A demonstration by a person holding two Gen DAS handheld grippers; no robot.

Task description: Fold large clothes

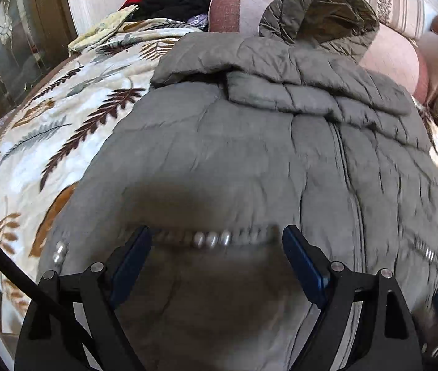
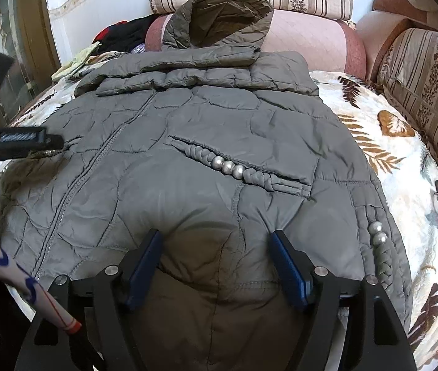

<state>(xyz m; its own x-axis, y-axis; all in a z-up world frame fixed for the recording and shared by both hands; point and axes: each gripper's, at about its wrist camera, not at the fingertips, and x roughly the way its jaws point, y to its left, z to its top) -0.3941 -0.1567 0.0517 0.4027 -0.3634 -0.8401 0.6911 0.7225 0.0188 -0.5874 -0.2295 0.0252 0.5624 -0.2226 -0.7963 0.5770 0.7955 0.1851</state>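
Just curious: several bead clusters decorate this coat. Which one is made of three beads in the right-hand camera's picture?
The pocket trim's cluster mid-coat has three; the side-edge cluster shows two.

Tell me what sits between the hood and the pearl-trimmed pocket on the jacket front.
In the right wrist view, the folded sleeves lie across the chest, between the hood and the pearl-trimmed pocket.

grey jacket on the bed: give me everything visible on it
The grey quilted puffer jacket lies flat, front up, on a leaf-print blanket, zipper closed. Its hood props against a pink bolster, and the sleeves look folded across the chest. Slanted pockets carry braided trim with pearl-like beads. Fabric looks thin, shiny, wrinkled. Both grippers, left and right, are open over the hem.
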